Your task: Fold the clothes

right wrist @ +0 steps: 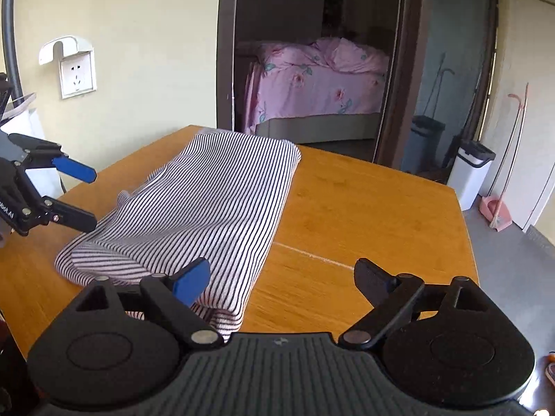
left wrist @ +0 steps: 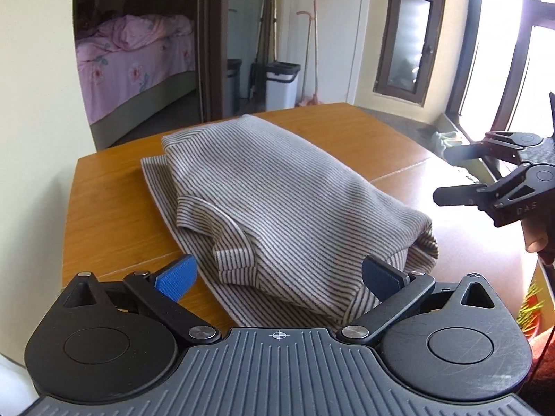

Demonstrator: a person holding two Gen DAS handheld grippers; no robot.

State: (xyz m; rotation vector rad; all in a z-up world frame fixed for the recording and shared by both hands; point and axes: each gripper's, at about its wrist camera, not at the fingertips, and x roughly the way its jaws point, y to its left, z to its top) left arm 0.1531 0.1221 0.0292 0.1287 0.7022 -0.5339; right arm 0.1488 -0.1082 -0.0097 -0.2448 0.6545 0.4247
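A grey-and-white striped garment (left wrist: 277, 208) lies folded into a thick rectangle on the wooden table (left wrist: 104, 208), one sleeve cuff showing on its near side. My left gripper (left wrist: 279, 272) hovers open over the fold's near edge, with nothing between its fingers. At the right of the left wrist view my right gripper (left wrist: 447, 176) also stands open, clear of the cloth. In the right wrist view the striped garment (right wrist: 194, 215) lies at the left, and my right gripper (right wrist: 281, 275) is open above its near corner and bare table (right wrist: 364, 215). The left gripper (right wrist: 92, 197) shows open at the far left.
A doorway behind the table opens onto a bed with pink bedding (right wrist: 312, 83). White bins (right wrist: 471, 170), a broom and a dustpan (right wrist: 496, 215) stand on the floor to the right. A wall socket (right wrist: 76, 76) is at the left, and a window (left wrist: 513, 52) is beside the table.
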